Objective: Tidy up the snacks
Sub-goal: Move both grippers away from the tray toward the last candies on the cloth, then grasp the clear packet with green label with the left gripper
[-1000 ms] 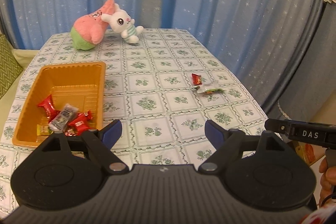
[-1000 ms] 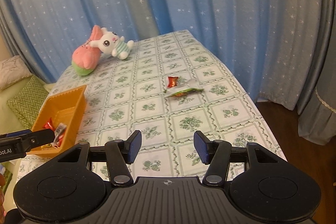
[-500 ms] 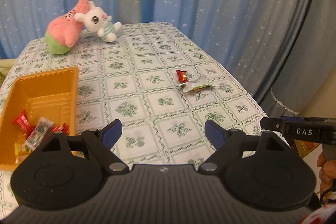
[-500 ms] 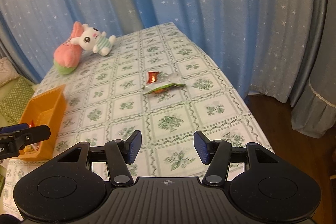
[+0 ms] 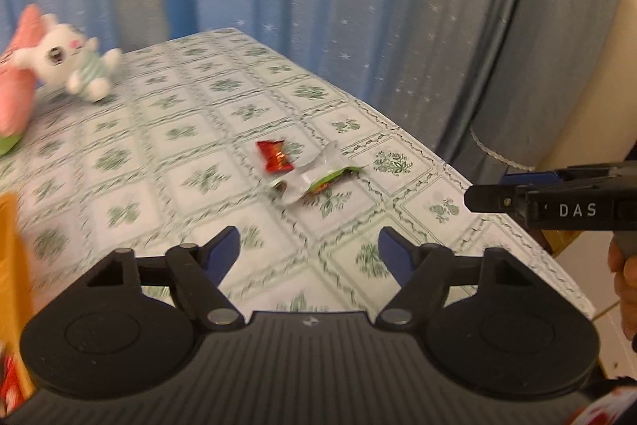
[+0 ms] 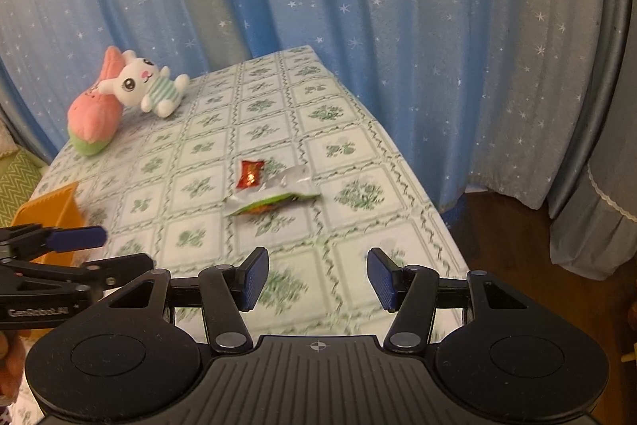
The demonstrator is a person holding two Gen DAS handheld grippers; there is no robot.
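Note:
Two snacks lie together on the patterned tablecloth: a small red wrapped candy (image 5: pixel 274 156) (image 6: pixel 249 174) and a clear-and-green packet (image 5: pixel 318 180) (image 6: pixel 274 200) touching it. My left gripper (image 5: pixel 308 251) hovers short of them with nothing between its jaws, which are closing. My right gripper (image 6: pixel 316 279) is open and empty, also a little short of the snacks. Each gripper shows in the other's view: the right one (image 5: pixel 557 208) at the right edge, the left one (image 6: pixel 75 237) at the left edge. The orange tray (image 6: pixel 51 214) (image 5: pixel 12 265) sits at the table's left.
A pink plush and a white bunny plush (image 6: pixel 147 86) (image 5: pixel 67 66) lie at the table's far left corner. Blue star-print curtains hang behind. The table's right edge (image 6: pixel 422 186) drops to a dark floor. A hand (image 5: pixel 625 277) holds the right gripper.
Both grippers have moved right and down toward the two loose snacks, which now look larger. The tray has slid almost out of the left wrist view. The left jaws have narrowed a little.

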